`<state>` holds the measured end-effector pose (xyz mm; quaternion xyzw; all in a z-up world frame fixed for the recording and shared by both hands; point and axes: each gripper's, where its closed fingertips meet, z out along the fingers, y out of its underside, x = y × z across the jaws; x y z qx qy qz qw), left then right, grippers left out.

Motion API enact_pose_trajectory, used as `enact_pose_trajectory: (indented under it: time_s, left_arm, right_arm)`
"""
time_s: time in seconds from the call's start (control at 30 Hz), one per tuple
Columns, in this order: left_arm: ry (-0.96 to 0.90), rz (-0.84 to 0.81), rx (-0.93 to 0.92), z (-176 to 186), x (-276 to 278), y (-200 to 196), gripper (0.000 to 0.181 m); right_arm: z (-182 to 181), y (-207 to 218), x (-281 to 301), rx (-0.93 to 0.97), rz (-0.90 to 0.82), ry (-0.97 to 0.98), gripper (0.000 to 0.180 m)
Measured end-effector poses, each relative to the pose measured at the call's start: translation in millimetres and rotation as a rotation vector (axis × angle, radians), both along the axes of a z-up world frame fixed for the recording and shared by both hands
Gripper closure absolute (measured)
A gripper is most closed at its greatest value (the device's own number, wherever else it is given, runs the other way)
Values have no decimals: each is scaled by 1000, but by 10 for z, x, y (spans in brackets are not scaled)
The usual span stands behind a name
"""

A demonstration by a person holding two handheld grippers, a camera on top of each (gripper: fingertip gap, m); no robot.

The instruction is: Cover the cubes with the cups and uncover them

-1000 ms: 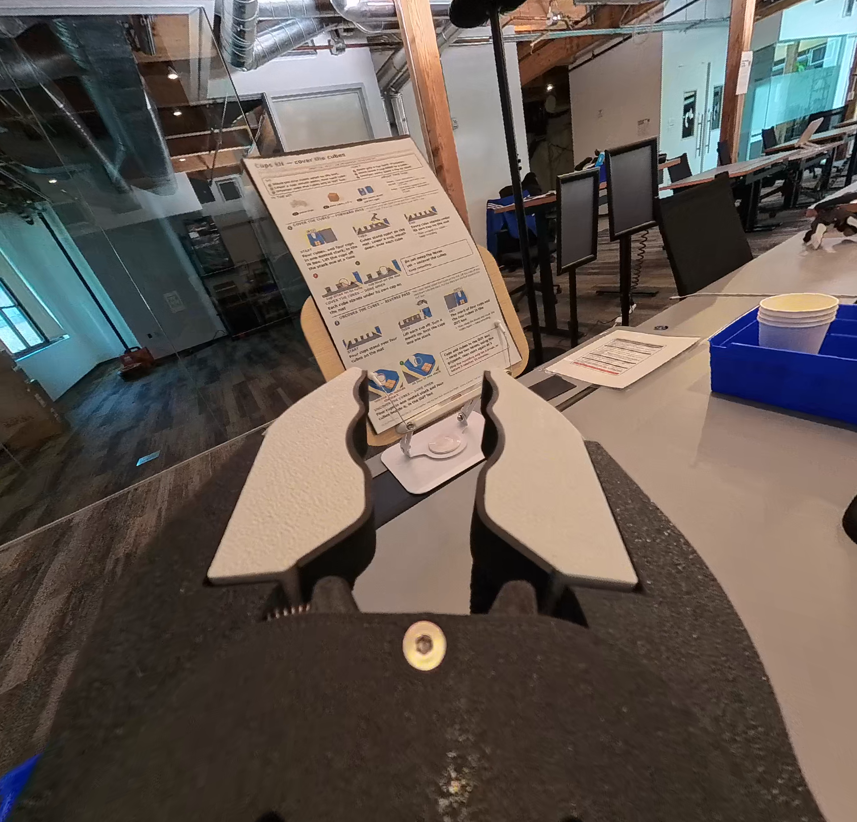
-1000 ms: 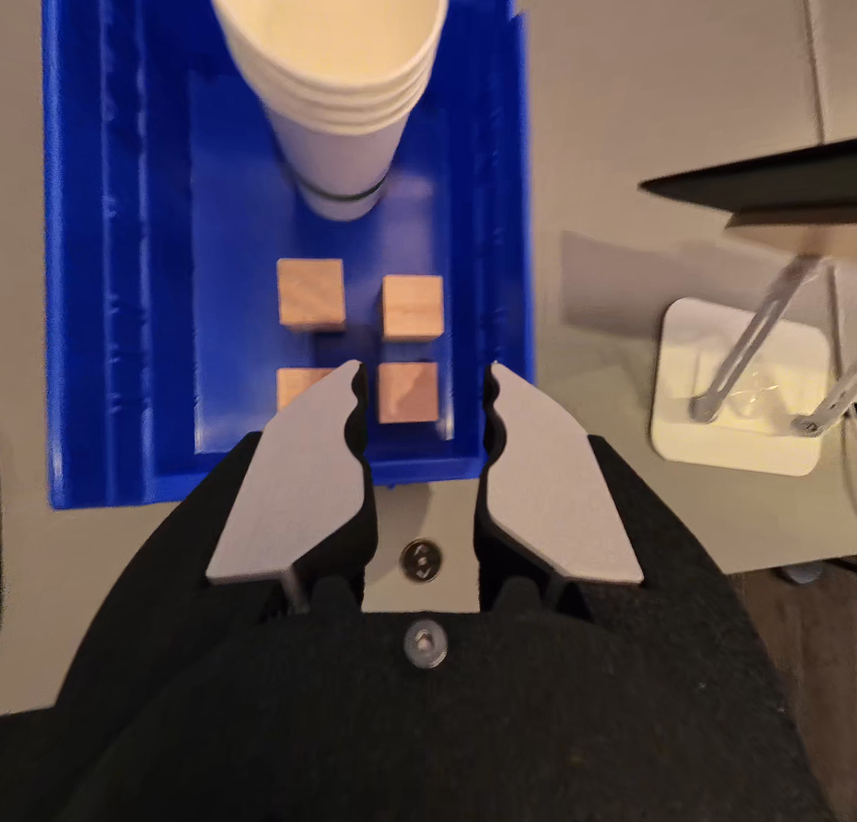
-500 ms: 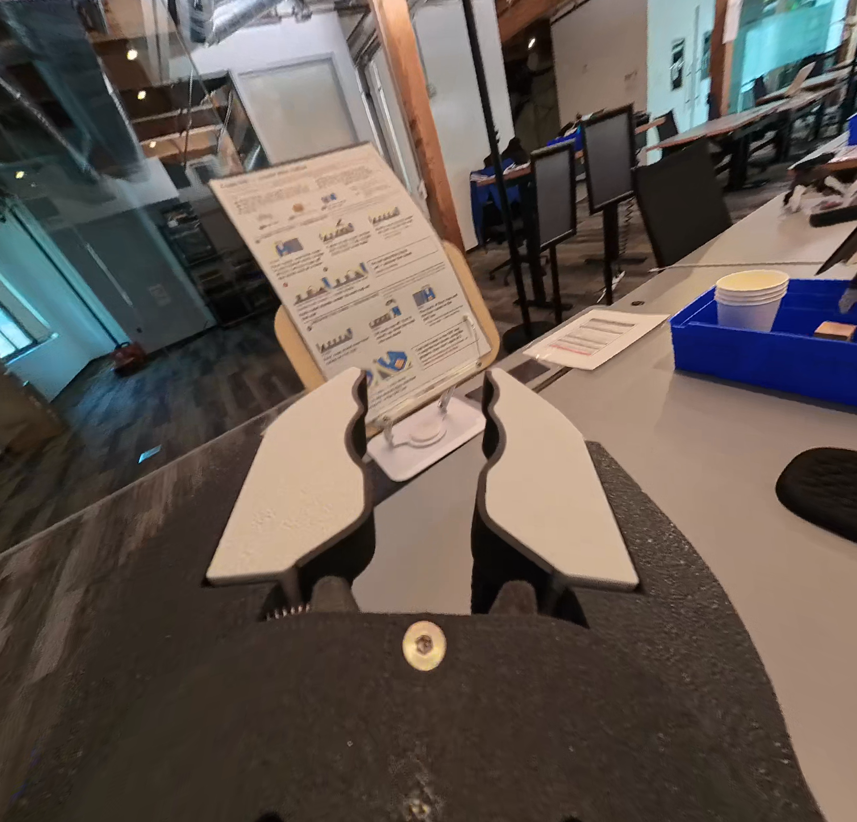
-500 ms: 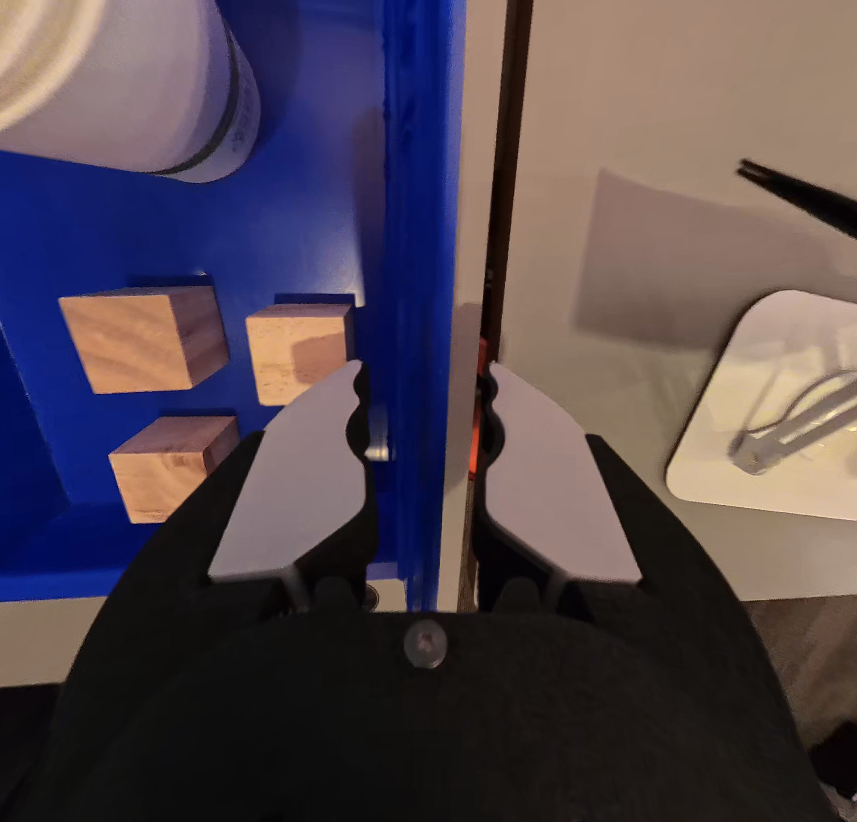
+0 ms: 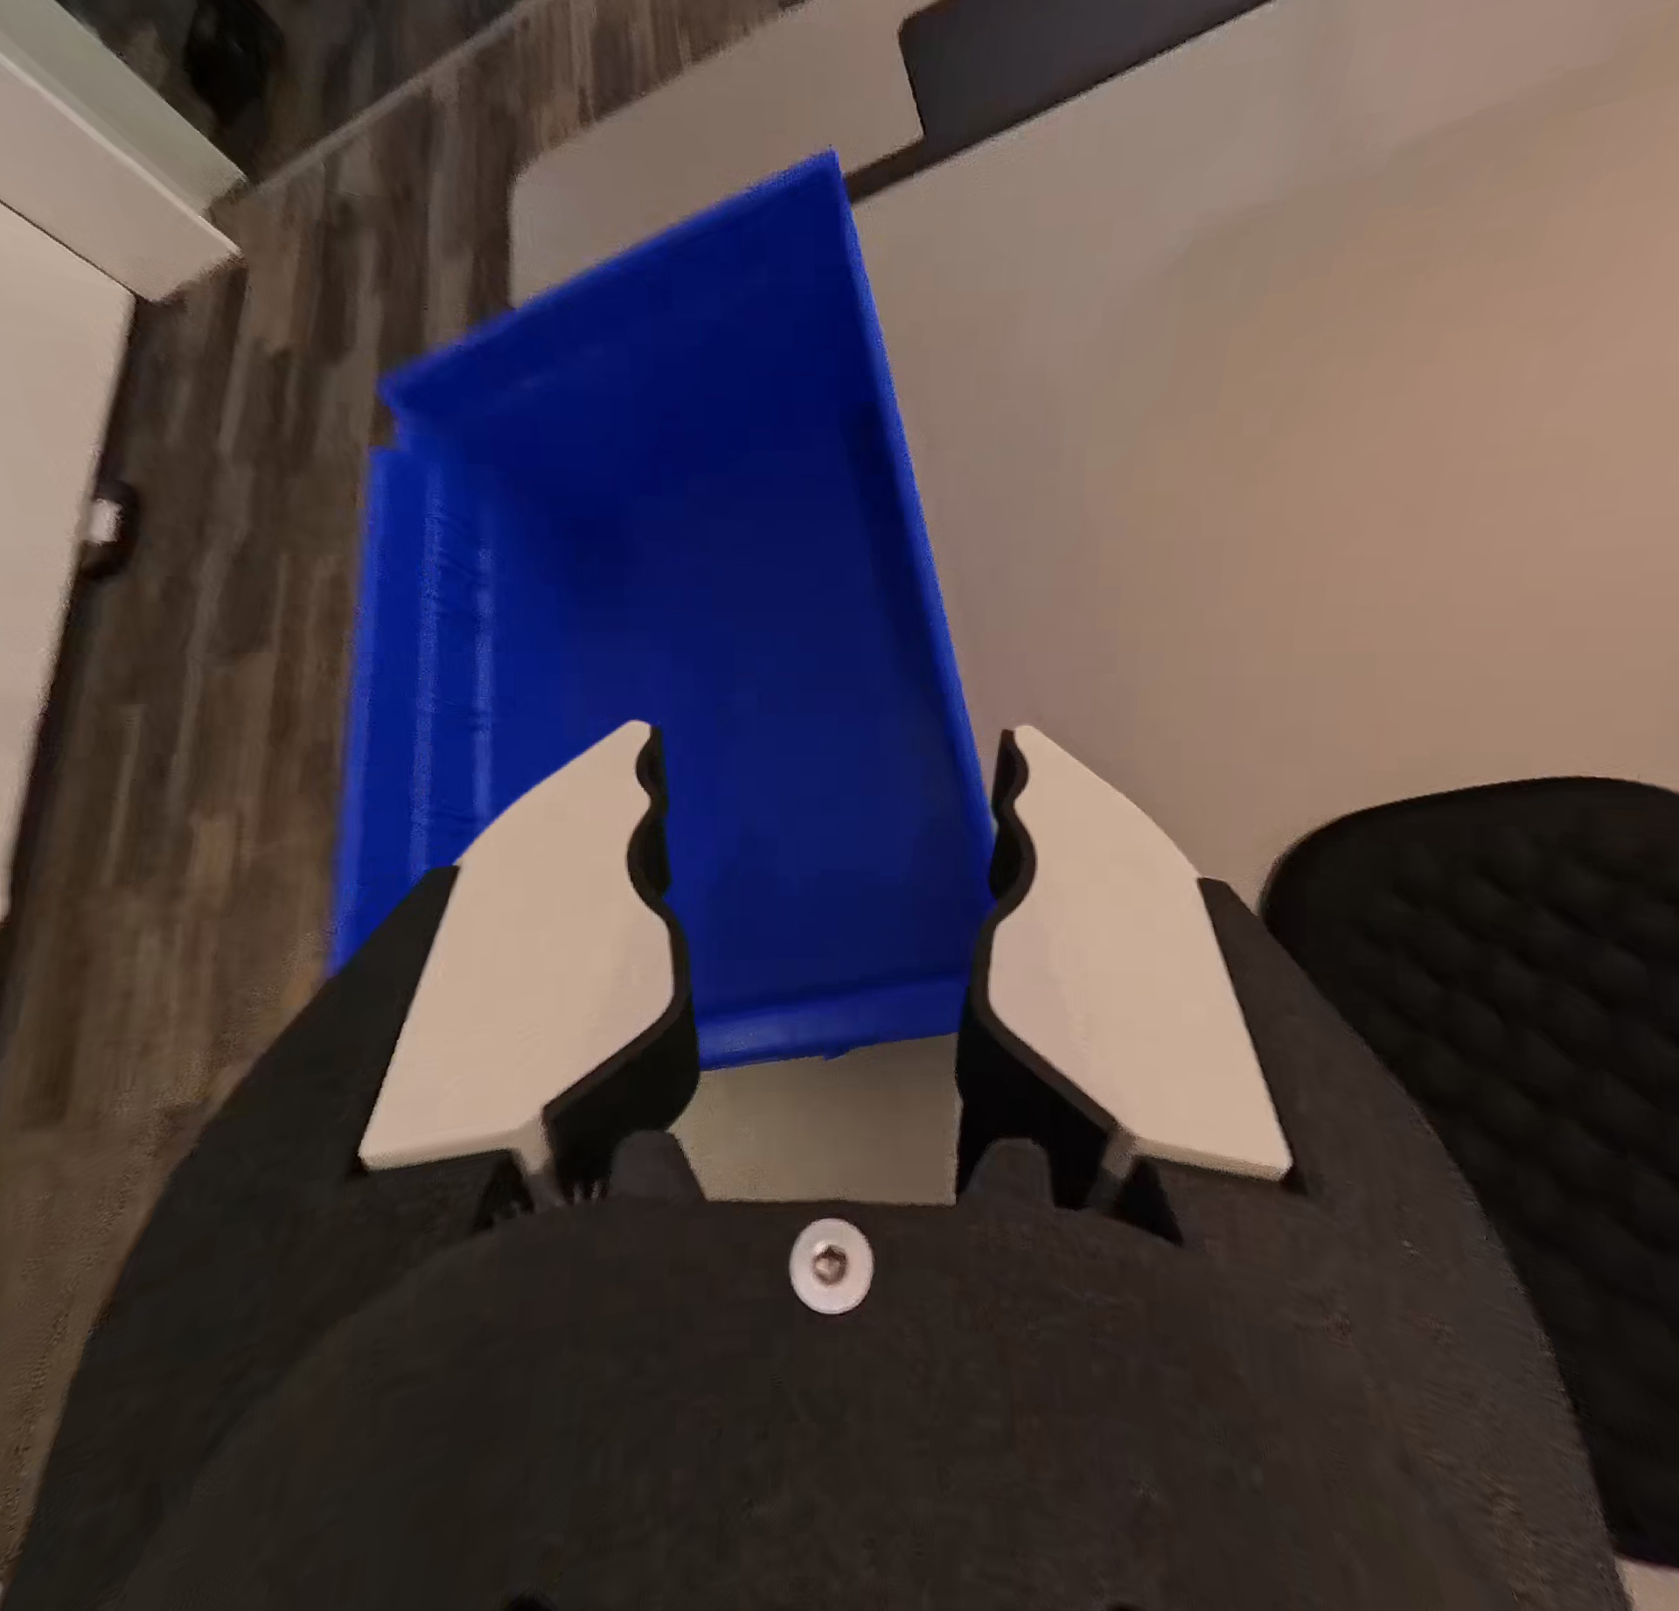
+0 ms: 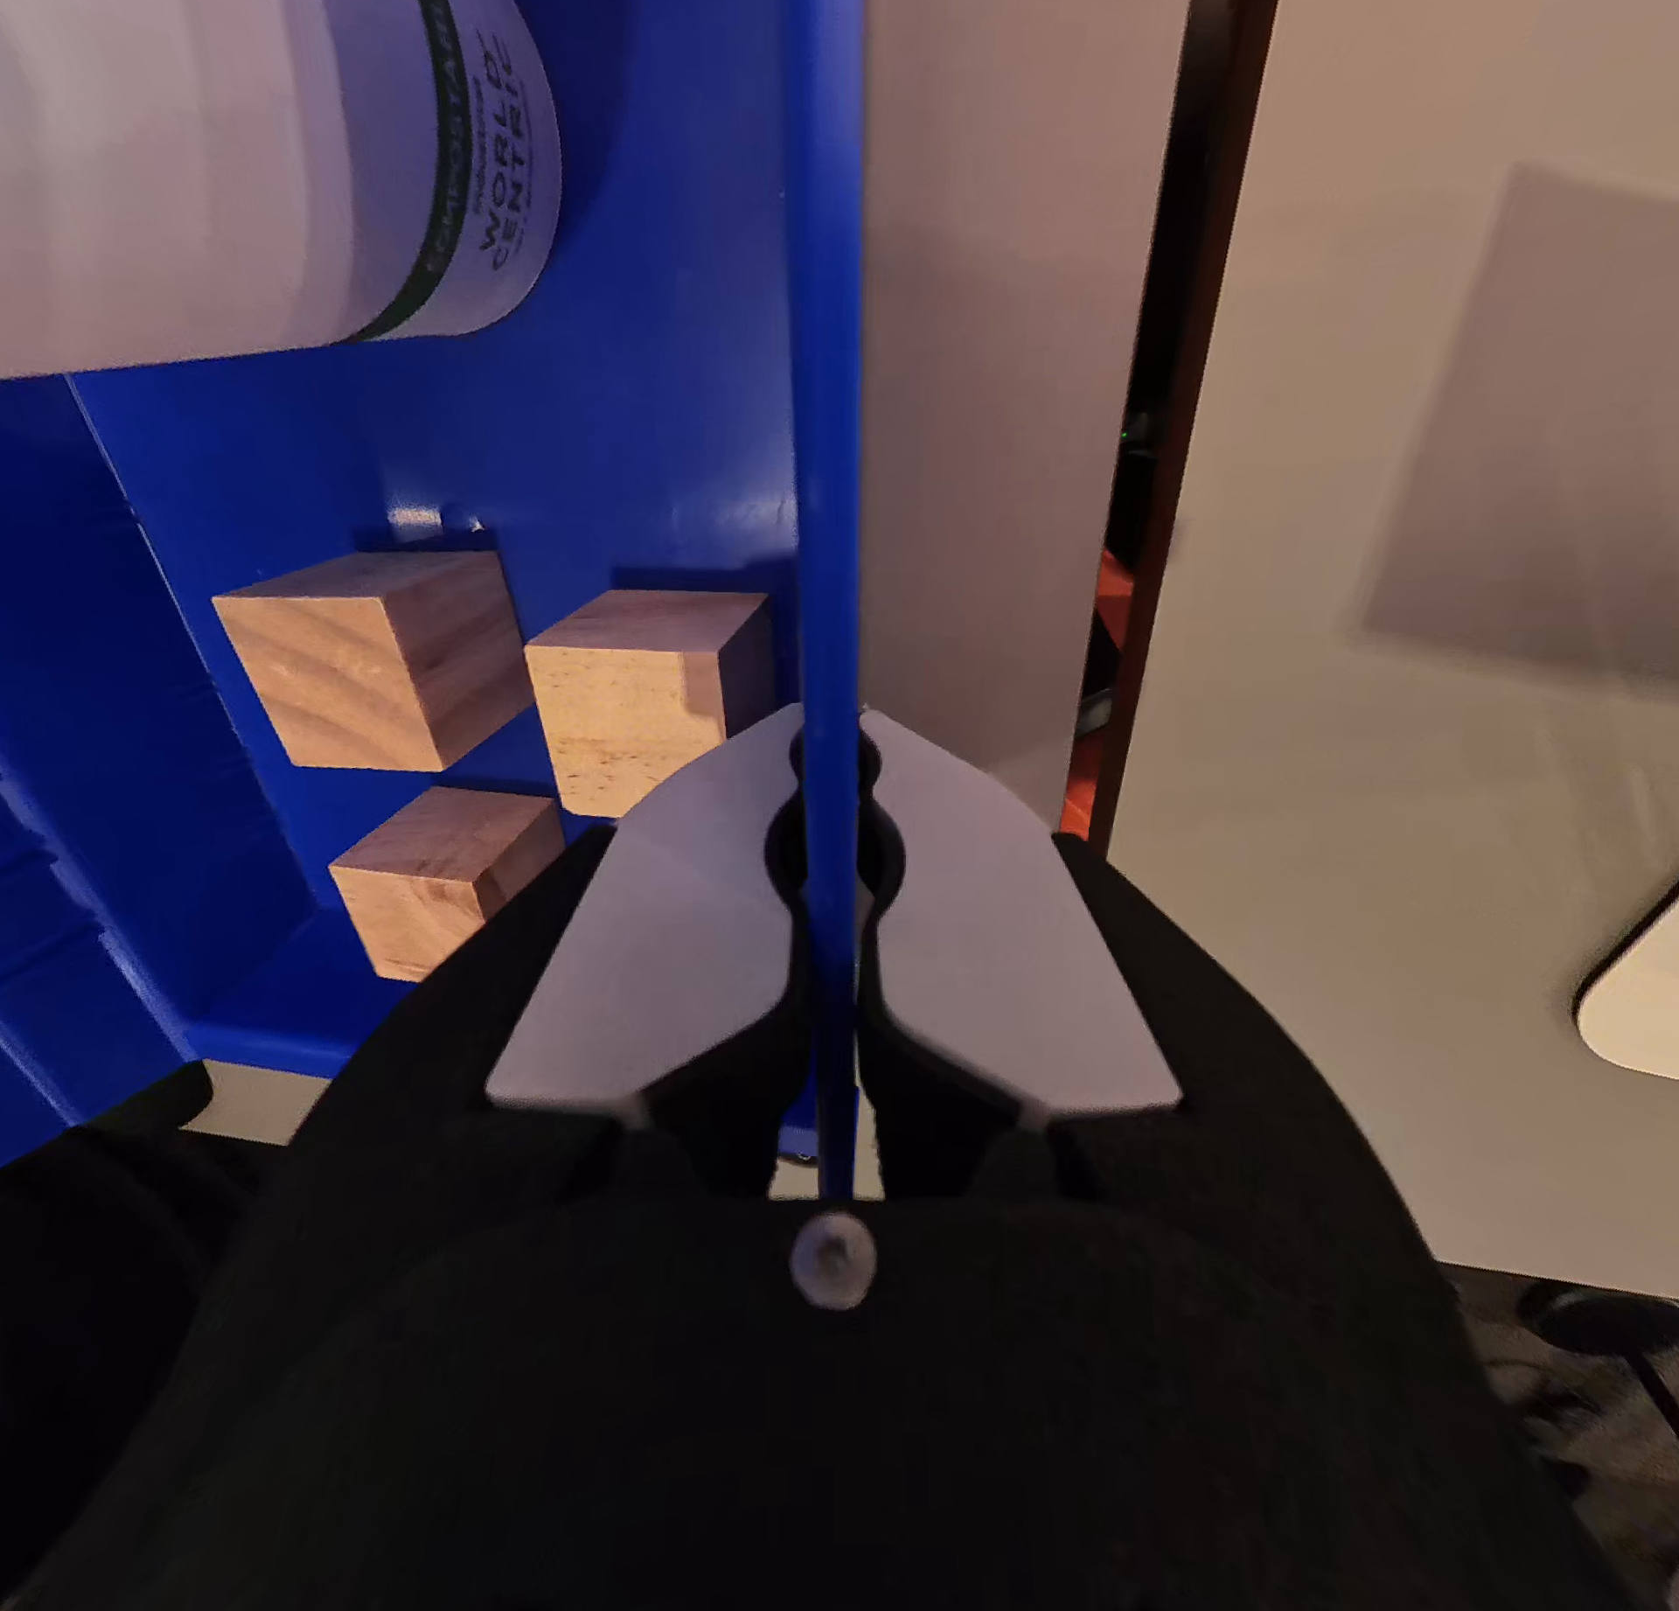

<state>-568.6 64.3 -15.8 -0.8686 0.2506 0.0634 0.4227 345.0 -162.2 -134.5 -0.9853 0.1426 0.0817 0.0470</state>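
Note:
In the right wrist view, my right gripper (image 6: pixel 827 722) is shut on the right wall of the blue bin (image 6: pixel 825 386), one finger inside and one outside. Three wooden cubes (image 6: pixel 363 659), (image 6: pixel 636 695), (image 6: pixel 436 877) lie on the bin floor just left of the fingers. A stack of white paper cups (image 6: pixel 227 141) stands at the far end of the bin. In the left wrist view, my left gripper (image 5: pixel 827 750) is open and empty, pointing down over the near end of a blue bin (image 5: pixel 918 568). No cups or cubes show in that view.
A black textured mat (image 5: pixel 1499 1113) lies on the grey table right of the bin. A dark gap between table tops (image 6: pixel 1172 477) runs right of the bin, and a white stand base (image 6: pixel 1635 1022) sits at the far right. Wood floor (image 5: pixel 182 659) lies beyond the table's left edge.
My right gripper has closed on the bin's right wall. My left gripper has swung from facing the room to pointing down over a blue bin, and its jaws stand wider apart.

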Motion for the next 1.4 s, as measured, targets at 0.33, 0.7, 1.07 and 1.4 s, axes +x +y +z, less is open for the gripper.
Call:
enact_pose_trajectory:
  time_s: [0.33, 0.7, 1.07, 1.4]
  left_arm:
    - [110, 72, -399, -846, 105, 288, 145]
    - [26, 89, -424, -794, 274, 410, 173]
    - [-123, -70, -477, -478, 1450, 276, 173]
    - [-31, -226, -477, -683, 2805, -165, 173]
  right_arm:
    - [1, -27, -43, -56, 8, -5, 175]
    - [9, -38, -94, -25, -28, 47, 175]
    - [187, 25, -355, -14, -5, 83, 174]
    - [755, 251, -794, 6, 92, 70, 175]
